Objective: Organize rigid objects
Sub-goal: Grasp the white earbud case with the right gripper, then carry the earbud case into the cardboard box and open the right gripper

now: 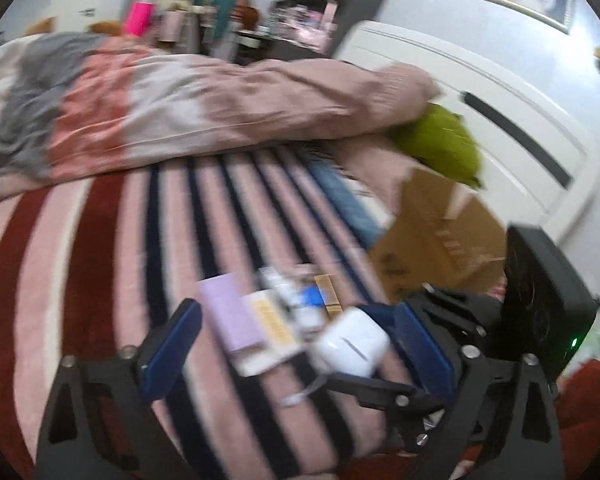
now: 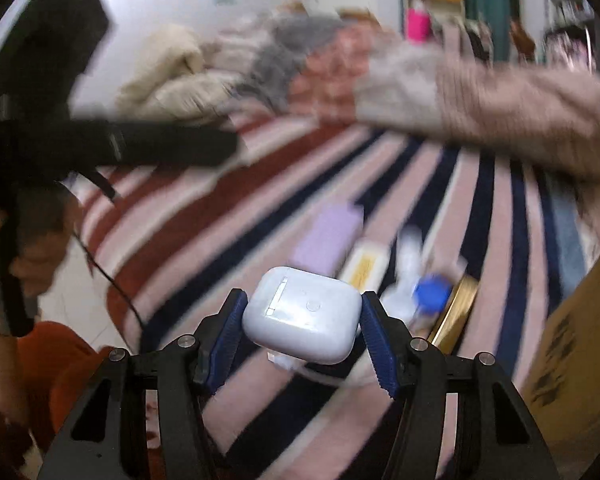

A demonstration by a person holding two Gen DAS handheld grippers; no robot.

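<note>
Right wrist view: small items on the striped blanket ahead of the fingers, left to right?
White earbud case → lilac box → white box with yellow label → blue cap → gold tin → cardboard box.

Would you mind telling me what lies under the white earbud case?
Under the white earbud case: striped blanket and a white cable end. Anything directly beneath is covered.
</note>
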